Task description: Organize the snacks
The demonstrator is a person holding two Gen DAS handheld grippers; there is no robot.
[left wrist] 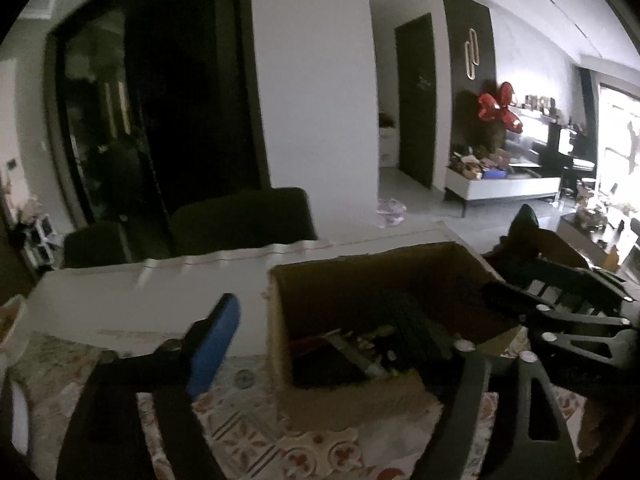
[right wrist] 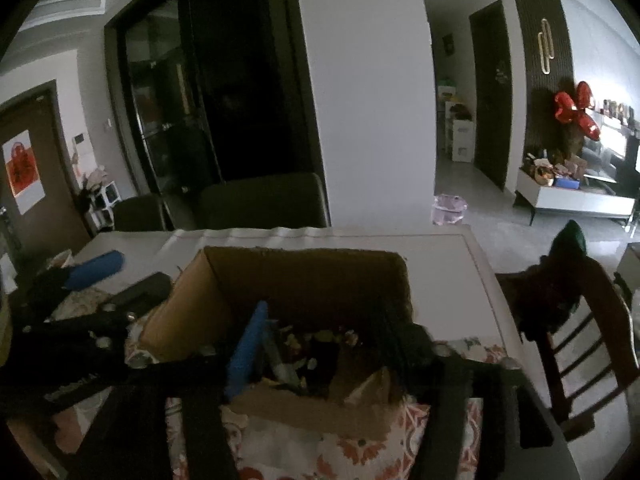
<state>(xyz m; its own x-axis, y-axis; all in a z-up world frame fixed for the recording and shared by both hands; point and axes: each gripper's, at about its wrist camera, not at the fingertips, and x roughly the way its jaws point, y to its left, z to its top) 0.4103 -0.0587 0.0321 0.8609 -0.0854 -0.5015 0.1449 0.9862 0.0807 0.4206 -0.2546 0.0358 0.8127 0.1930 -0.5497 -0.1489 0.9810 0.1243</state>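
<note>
An open cardboard box (left wrist: 360, 276) stands on the table, also in the right wrist view (right wrist: 304, 268). Dark, dim snack packets (left wrist: 360, 348) lie inside it; they also show in the right wrist view (right wrist: 312, 352). My left gripper (left wrist: 320, 328) is open, its blue-padded finger (left wrist: 214, 344) left of the box and its dark finger over the box. My right gripper (right wrist: 328, 344) is open, both fingertips (right wrist: 246, 348) lowered inside the box around the packets. It also shows in the left wrist view (left wrist: 560, 312) at the box's right side. Neither gripper visibly holds anything.
The table has a white cover (right wrist: 440, 264) and a patterned orange cloth (right wrist: 360, 452). Dark chairs (right wrist: 260, 200) stand behind it. A wooden chair (right wrist: 576, 320) stands on the right. A bowl (left wrist: 12, 328) sits at the far left edge.
</note>
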